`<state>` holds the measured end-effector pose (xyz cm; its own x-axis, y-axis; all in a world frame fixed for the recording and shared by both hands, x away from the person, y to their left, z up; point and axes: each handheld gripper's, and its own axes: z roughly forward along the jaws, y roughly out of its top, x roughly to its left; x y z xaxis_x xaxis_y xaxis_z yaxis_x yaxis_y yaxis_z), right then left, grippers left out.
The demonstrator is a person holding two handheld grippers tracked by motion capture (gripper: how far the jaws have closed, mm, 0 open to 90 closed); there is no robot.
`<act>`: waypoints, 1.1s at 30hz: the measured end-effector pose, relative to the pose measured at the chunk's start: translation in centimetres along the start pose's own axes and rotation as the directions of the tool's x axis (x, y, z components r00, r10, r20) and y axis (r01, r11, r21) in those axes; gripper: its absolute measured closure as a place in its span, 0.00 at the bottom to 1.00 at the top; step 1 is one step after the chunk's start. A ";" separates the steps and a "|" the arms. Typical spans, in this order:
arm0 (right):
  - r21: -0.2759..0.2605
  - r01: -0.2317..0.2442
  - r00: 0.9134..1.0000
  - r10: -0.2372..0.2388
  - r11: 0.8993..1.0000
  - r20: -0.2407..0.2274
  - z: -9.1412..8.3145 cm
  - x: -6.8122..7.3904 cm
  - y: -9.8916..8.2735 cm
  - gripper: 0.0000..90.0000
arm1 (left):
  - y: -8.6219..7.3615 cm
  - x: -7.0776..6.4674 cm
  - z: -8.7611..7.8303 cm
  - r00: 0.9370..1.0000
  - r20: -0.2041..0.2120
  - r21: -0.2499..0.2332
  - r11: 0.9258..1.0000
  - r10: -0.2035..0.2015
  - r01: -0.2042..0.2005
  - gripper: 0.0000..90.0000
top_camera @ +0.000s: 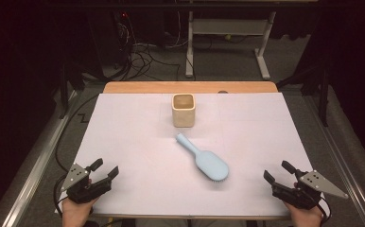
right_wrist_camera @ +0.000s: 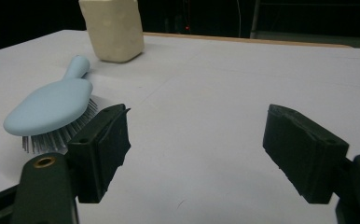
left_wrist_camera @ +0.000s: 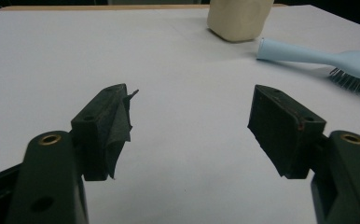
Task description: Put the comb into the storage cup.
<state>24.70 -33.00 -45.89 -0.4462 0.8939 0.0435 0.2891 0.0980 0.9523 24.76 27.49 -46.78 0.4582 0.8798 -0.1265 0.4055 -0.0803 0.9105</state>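
Note:
A light blue hairbrush (top_camera: 204,158) lies bristles down in the middle of the white table cover (top_camera: 124,137), its handle pointing toward a cream square cup (top_camera: 184,109) that stands upright behind it. My left gripper (top_camera: 104,169) rests open at the front left corner, far from both. My right gripper (top_camera: 278,172) is open at the front right corner, to the right of the brush head. The left gripper view has the brush (left_wrist_camera: 327,60) and cup (left_wrist_camera: 238,18) at upper right. In the right gripper view the brush (right_wrist_camera: 52,107) lies at left, with the cup (right_wrist_camera: 113,30) behind it.
The wooden table edge (top_camera: 190,87) runs along the back. Beyond it are a white desk frame (top_camera: 228,38) and tangled cables (top_camera: 143,56) on the floor. Metal rails (top_camera: 34,165) flank the table on both sides.

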 end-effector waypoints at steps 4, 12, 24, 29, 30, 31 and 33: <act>0.001 -0.003 1.000 0.003 1.000 0.002 0.0 0.0 0.0 0.26 | 0.0 0.0 0.1 1.000 0.008 0.007 1.000 -0.005 0.005 0.33; -0.002 -0.008 1.000 0.008 1.000 0.001 0.0 0.0 0.0 0.26 | 0.0 0.0 0.1 1.000 0.011 0.004 1.000 -0.006 0.006 0.33; -0.005 -0.025 1.000 0.025 1.000 0.003 -0.1 -0.1 0.0 0.28 | 0.0 -0.1 0.2 1.000 0.020 0.012 1.000 0.000 0.000 0.33; -0.013 -0.026 1.000 0.026 1.000 0.001 -0.1 -0.1 0.1 0.28 | 0.0 -0.2 0.3 1.000 0.021 0.013 1.000 0.003 -0.003 0.34; -0.013 -0.026 1.000 0.026 1.000 0.001 -0.1 -0.1 0.1 0.28 | 0.0 -0.2 0.3 1.000 0.021 0.013 1.000 0.003 -0.003 0.34; -0.014 -0.028 1.000 0.028 1.000 0.000 -0.1 -0.1 0.1 0.28 | 0.0 -0.2 0.3 1.000 0.020 0.013 1.000 0.003 -0.003 0.34; -0.010 -0.028 1.000 0.028 1.000 0.001 -0.1 -0.2 0.1 0.28 | 0.1 -0.2 0.3 1.000 0.021 0.013 1.000 0.003 -0.003 0.34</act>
<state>24.72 -33.19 -45.80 -0.4373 0.8966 0.0694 0.2926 0.0689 0.9538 24.92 27.18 -46.83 0.4758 0.8696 -0.1322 0.4141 -0.0889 0.9059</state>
